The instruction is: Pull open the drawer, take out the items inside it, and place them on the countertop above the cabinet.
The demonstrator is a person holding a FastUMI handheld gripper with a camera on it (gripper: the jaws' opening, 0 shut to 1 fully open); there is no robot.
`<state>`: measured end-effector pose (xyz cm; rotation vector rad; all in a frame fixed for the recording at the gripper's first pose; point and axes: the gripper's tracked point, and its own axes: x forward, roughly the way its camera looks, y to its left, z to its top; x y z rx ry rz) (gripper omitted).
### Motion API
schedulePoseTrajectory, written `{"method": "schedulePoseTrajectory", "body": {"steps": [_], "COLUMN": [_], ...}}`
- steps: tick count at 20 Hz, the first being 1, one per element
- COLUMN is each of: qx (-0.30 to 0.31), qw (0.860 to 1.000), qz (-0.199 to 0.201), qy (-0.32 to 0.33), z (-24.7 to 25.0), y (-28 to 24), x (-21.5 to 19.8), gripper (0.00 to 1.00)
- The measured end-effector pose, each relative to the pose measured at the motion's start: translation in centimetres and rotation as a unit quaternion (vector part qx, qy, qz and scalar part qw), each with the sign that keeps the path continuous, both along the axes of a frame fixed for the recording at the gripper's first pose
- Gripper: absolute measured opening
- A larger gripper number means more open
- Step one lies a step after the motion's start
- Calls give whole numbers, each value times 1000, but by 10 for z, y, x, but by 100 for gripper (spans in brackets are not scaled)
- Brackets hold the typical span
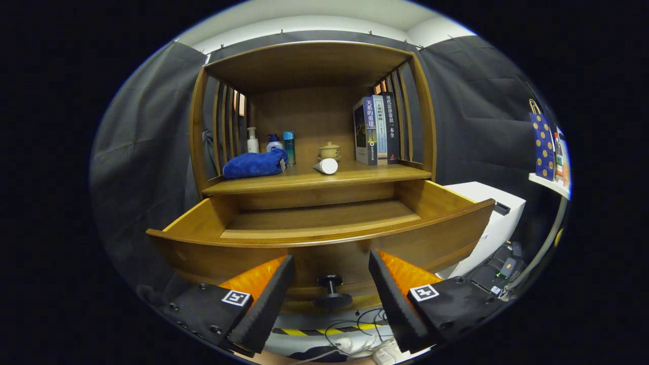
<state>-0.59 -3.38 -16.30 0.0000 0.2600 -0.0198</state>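
booth wall (147, 126): dark cloth behind and beside one wooden cabinet (314, 66).
drawer (324, 238): one, pulled out, visible floor bare; front part of inside hidden by front panel.
knob (332, 291): one, on drawer front, between fingers, untouched.
gripper (332, 291): fingers spread wide, holding nothing.
countertop (355, 177): one blue cloth bag (253, 165), three bottles (274, 142) partly hidden behind it, one lidded pot (329, 150), one white cylinder (327, 166) lying down, three books (377, 129) upright.
white box (499, 213): right of drawer, partly cut off.
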Motion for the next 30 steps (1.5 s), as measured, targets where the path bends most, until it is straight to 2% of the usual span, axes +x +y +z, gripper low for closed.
{"method": "schedulePoseTrajectory", "body": {"steps": [13,18,23,30], "qx": [-11,-21,-13,-20], "qw": [1000,1000,1000,1000], "qz": [-5,8,-4,1], "qy": [-5,16,10,13], "z": [8,-4,-6,-5], "y": [7,16,19,22], "x": [80,99,126,159], "gripper": [98,98,98,98]}}
